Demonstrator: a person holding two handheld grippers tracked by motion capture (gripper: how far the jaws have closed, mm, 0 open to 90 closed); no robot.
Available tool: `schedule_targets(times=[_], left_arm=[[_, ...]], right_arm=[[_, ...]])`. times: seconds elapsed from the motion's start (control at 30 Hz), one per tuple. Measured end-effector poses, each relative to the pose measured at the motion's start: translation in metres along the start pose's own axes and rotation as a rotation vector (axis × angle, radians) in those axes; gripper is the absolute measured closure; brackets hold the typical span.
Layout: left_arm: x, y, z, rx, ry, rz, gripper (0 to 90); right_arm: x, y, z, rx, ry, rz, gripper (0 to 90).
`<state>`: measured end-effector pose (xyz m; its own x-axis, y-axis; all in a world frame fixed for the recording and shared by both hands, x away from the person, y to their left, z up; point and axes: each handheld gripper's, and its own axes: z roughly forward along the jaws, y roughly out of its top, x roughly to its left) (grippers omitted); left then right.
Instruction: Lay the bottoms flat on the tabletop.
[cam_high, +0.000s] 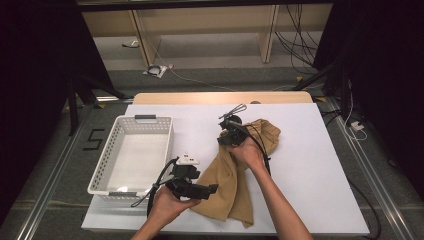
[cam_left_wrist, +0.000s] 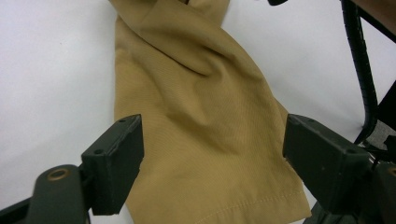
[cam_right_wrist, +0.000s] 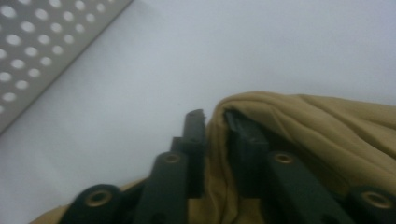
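Observation:
A tan cloth lies crumpled on the white table, running from the middle down toward the front edge. My right gripper is at the cloth's upper end. In the right gripper view a fold of the cloth stands between the jaws of the right gripper, which are a little apart, and cloth drapes over one of them. My left gripper is open near the front of the table, beside the cloth's lower end. Its wide jaws frame the cloth without touching it in the left gripper view.
A white perforated basket stands at the left of the table and looks empty; its wall is near the right gripper. Black cables trail from both grippers. Bare white table lies to the right of the cloth.

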<state>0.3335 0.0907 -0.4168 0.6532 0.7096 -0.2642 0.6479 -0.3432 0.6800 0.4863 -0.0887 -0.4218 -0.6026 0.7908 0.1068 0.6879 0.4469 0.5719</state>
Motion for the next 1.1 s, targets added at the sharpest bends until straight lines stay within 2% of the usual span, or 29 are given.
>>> schedule_targets(times=[0.1, 0.23, 0.47, 0.6, 0.73, 0.77, 0.8, 0.93, 1.1], left_arm=[[0.000, 0.000, 0.001, 0.006, 0.000, 0.001, 20.5], [-0.002, -0.002, 0.005, 0.016, -0.003, 0.005, 20.3], [-0.007, -0.003, 0.009, 0.026, -0.018, 0.007, 20.0], [-0.012, -0.004, 0.012, 0.036, -0.029, 0.016, 19.9], [-0.019, -0.005, 0.018, 0.052, -0.044, 0.033, 19.2], [-0.019, -0.005, 0.018, 0.052, -0.044, 0.033, 19.1], [-0.024, -0.006, 0.021, 0.059, -0.052, 0.040, 19.0], [-0.035, -0.009, 0.030, 0.089, -0.058, 0.064, 18.6], [-0.043, -0.014, 0.039, 0.124, -0.058, 0.088, 18.2]], right_arm=[[-0.001, 0.000, -0.007, -0.020, 0.030, 0.010, 68.2], [-0.005, -0.001, -0.018, -0.042, 0.072, 0.024, 57.2], [-0.015, -0.010, -0.043, -0.094, 0.086, 0.050, 44.7], [-0.022, -0.020, -0.061, -0.135, 0.068, 0.059, 41.0], [-0.028, -0.035, -0.074, -0.157, 0.020, 0.057, 35.7], [-0.028, -0.035, -0.074, -0.157, 0.020, 0.057, 35.7], [-0.031, -0.044, -0.077, -0.161, 0.005, 0.060, 34.0], [-0.035, -0.063, -0.081, -0.169, -0.001, 0.079, 34.0], [-0.040, -0.084, -0.084, -0.168, -0.011, 0.088, 33.9]])
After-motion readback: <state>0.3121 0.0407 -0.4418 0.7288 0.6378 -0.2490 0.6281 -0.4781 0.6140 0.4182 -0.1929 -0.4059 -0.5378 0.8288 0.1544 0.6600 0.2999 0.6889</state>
